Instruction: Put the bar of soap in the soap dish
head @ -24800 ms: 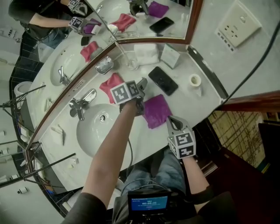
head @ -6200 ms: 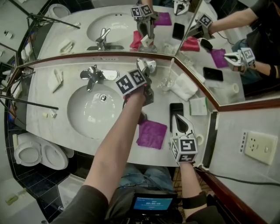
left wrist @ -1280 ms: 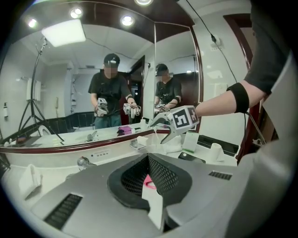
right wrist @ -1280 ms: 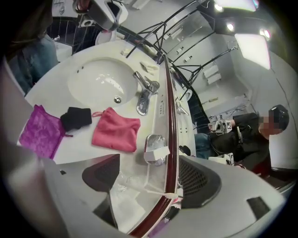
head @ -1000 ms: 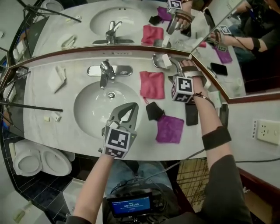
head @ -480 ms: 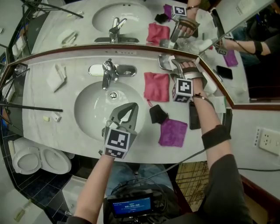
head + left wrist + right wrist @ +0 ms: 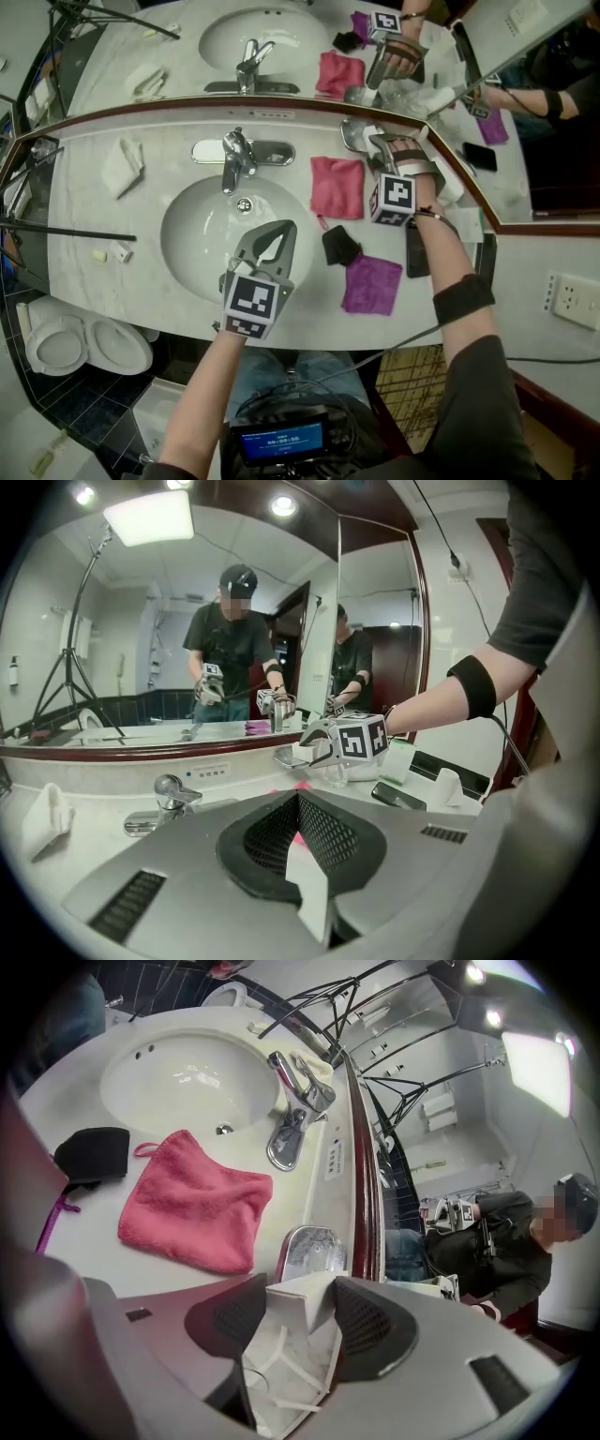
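The left gripper hung over the near rim of the sink, its fingers clenched together on nothing. Right of the pink cloth, the right gripper pointed down near the back edge of the desk. Its fingers were closing on the white bar of soap, which sat between them touching both pads, just above the metal soap dish.
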The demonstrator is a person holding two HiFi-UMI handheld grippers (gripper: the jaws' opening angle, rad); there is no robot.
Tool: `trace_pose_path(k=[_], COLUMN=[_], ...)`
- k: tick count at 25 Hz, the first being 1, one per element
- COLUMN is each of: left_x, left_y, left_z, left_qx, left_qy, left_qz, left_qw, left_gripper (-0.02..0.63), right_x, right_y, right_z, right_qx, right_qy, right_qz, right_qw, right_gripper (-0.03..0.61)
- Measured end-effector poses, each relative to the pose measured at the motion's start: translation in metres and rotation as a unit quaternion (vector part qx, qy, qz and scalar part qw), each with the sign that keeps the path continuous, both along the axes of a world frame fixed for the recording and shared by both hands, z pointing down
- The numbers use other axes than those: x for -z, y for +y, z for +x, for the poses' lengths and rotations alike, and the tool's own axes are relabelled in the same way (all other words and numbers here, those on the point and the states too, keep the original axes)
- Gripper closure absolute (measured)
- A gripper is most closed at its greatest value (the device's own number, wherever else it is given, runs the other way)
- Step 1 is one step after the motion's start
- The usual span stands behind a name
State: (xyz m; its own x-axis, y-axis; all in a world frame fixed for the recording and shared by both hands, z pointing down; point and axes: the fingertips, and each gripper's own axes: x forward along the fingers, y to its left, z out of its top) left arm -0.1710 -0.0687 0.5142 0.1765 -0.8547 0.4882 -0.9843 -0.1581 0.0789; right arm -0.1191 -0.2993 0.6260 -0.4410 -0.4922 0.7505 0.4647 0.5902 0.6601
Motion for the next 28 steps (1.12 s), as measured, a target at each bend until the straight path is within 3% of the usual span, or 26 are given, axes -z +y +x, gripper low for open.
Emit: trace_pose_path(k=[11, 24, 28], left_x=[0.013, 0.047, 0.055], left_y=[0.01, 0.023, 0.032], left_z=[-0.003, -0.009, -0.01], left_qx=[-0.002, -0.012, -0.016], left_qy=[0.006, -0.006, -0.007], left_qz=[0.006, 0.02, 0.023], left_qw=[1.0, 0.9997, 0.9996], left_gripper=[0.614, 0.614, 0.614], right_x=[0.022, 0.096, 0.123], right_y=[0.017, 0.039, 0.059], right_z=[0.003, -0.008, -0.006], right_qx=[-0.025, -0.061, -0.086], right_qy=[-0.012, -0.073, -0.112], right_qz=[-0.027, -0.04, -0.049], right_qw=[0.999, 0.995, 0.989], right_gripper=[0.357, 0.371, 0.374])
